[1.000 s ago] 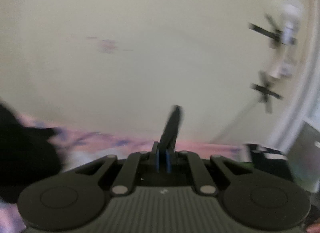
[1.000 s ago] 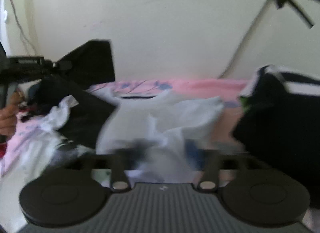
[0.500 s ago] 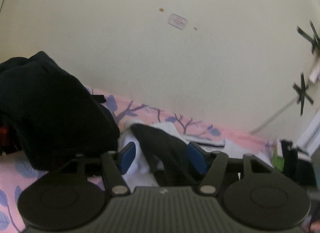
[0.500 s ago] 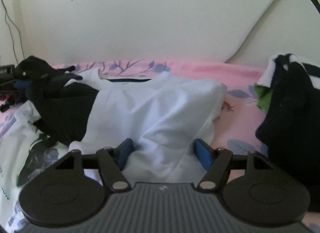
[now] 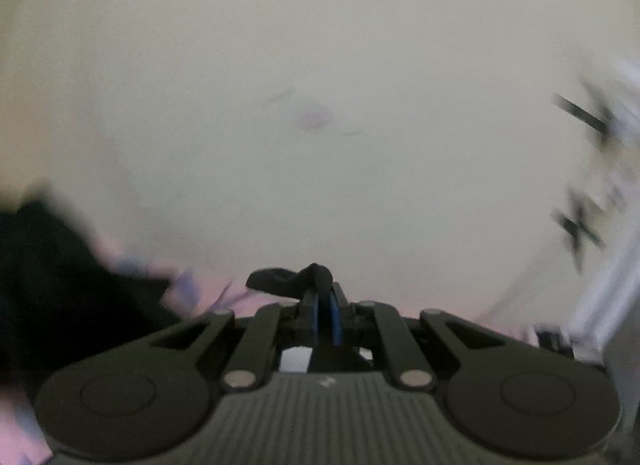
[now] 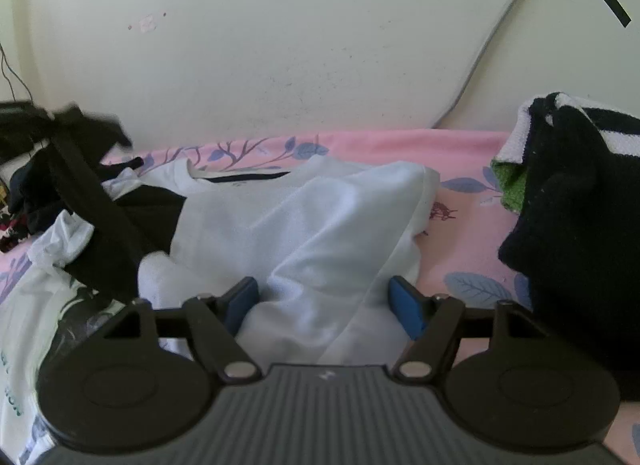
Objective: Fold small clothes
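My left gripper (image 5: 325, 303) is shut on a fold of the black garment (image 5: 294, 280), which bunches over its blue pads; this view is blurred and faces the cream wall. In the right wrist view the same black garment (image 6: 94, 209) stretches as a strip up to the left gripper (image 6: 18, 115) at the far left edge. The white shirt (image 6: 304, 217) lies crumpled on the pink floral sheet (image 6: 460, 145). My right gripper (image 6: 324, 301) stands open low over the shirt's near edge, with a ridge of white fabric between its blue pads (image 6: 406, 305).
A black pile (image 6: 572, 225) with a striped towel (image 6: 516, 133) and a green piece sits close on the right. Another dark heap (image 5: 52, 285) lies left of the left gripper. White printed cloth (image 6: 24, 305) lies at the near left. The wall (image 6: 280, 45) backs the bed.
The left gripper, open over the black garment half a second ago, has shut on it and lifted it; its view swung up to the wall. The right gripper has hardly moved.
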`<state>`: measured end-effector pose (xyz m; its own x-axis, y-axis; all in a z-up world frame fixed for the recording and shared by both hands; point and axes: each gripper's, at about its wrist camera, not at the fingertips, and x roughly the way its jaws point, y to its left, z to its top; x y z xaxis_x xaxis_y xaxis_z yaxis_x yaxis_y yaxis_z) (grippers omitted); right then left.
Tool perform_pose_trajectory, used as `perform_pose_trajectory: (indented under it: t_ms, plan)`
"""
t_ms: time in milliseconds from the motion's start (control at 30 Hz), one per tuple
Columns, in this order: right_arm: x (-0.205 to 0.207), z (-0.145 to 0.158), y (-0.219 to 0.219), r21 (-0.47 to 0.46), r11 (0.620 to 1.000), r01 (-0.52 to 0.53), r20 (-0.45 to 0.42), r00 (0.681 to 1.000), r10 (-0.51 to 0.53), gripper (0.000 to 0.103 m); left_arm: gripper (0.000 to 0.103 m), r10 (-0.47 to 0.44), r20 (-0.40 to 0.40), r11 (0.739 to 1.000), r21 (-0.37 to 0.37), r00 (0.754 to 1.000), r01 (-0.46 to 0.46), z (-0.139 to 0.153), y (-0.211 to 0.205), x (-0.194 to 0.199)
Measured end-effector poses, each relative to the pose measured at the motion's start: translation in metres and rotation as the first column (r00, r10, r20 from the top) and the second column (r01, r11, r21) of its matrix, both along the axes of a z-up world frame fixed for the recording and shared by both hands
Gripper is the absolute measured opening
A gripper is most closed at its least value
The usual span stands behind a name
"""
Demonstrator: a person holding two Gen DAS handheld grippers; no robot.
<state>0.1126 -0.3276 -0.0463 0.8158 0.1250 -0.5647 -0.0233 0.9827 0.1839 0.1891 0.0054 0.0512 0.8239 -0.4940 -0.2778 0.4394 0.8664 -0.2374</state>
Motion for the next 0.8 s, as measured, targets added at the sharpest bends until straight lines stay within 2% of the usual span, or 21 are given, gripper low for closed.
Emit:
perform_pose_trajectory:
  t_ms: [33,67,100,167,233,267,300,367,400,433,500,533,567,633,700,767,800]
  plan:
    - [0.000,0.000,-0.001,0.005,1.000,0.001,0.001,1.000,-0.001,0.064,0.008,-0.079,0.034,0.993,0.092,0.996,0.076,0.001,-0.016,-0.009]
    - [0.000,-0.001,-0.002,0.012,1.000,0.001,0.003,1.000,-0.001,0.064,0.011,-0.169,0.033,0.970,0.181,0.985,0.161,0.000,-0.031,-0.017]
    - [-0.001,-0.001,-0.003,0.016,1.000,0.003,0.004,1.000,-0.003,0.064,0.013,-0.259,0.009,0.929,0.277,0.966,0.246,-0.007,-0.049,-0.025]
    - [-0.002,-0.001,-0.004,0.020,1.000,0.007,0.006,1.000,-0.008,0.064,0.022,-0.344,-0.031,0.845,0.424,0.938,0.324,-0.025,-0.074,-0.038]
    - [-0.003,-0.002,-0.005,0.029,1.000,0.009,0.008,1.000,-0.010,0.064,0.026,-0.361,-0.069,0.797,0.495,0.930,0.346,-0.040,-0.082,-0.045]
    - [-0.003,-0.002,-0.005,0.034,0.999,0.010,0.009,1.000,-0.010,0.064,0.030,-0.356,-0.079,0.799,0.491,0.931,0.347,-0.041,-0.079,-0.046]
    - [-0.003,-0.002,-0.006,0.040,0.999,0.010,0.011,1.000,-0.011,0.064,0.032,-0.338,-0.082,0.820,0.464,0.937,0.337,-0.039,-0.072,-0.045]
    - [-0.006,-0.002,-0.009,0.057,0.998,0.017,0.022,1.000,-0.018,0.064,0.050,-0.273,-0.099,0.891,0.350,0.957,0.291,-0.028,-0.046,-0.039]
    - [-0.008,-0.001,-0.012,0.071,0.997,0.024,0.034,0.999,-0.026,0.065,0.052,-0.224,-0.132,0.930,0.266,0.966,0.252,-0.022,-0.030,-0.030]
    - [-0.011,0.002,-0.015,0.091,0.996,0.026,0.048,0.998,-0.031,0.065,0.052,-0.189,-0.172,0.954,0.203,0.967,0.222,-0.017,-0.018,-0.021]
    - [-0.014,0.010,-0.022,0.131,0.991,0.026,0.080,0.996,-0.037,0.065,0.049,-0.154,-0.259,0.974,0.122,0.954,0.191,-0.018,-0.003,-0.005]
    - [-0.015,0.015,-0.024,0.143,0.989,0.028,0.096,0.995,-0.042,0.065,0.047,-0.147,-0.292,0.976,0.116,0.945,0.187,-0.022,-0.002,0.003]
    - [-0.013,0.021,-0.025,0.148,0.989,0.023,0.107,0.994,-0.039,0.065,0.042,-0.146,-0.305,0.973,0.130,0.941,0.193,-0.025,-0.006,0.005]
    - [-0.005,0.028,-0.023,0.139,0.990,0.004,0.108,0.994,-0.019,0.065,0.036,-0.173,-0.305,0.950,0.197,0.937,0.240,-0.033,-0.024,0.005]
    - [0.008,0.029,-0.017,0.098,0.995,-0.028,0.088,0.996,0.020,0.064,0.036,-0.184,-0.272,0.913,0.308,0.945,0.266,-0.044,-0.054,-0.001]
    - [0.031,0.014,-0.012,0.043,0.998,-0.037,-0.009,0.999,0.038,0.062,0.042,-0.122,-0.226,0.862,0.458,0.966,0.216,-0.063,-0.083,0.001]
    - [0.041,0.004,-0.011,0.007,1.000,-0.029,-0.052,0.998,0.029,0.056,0.044,-0.097,-0.185,0.845,0.504,0.978,0.179,-0.070,-0.093,0.001]
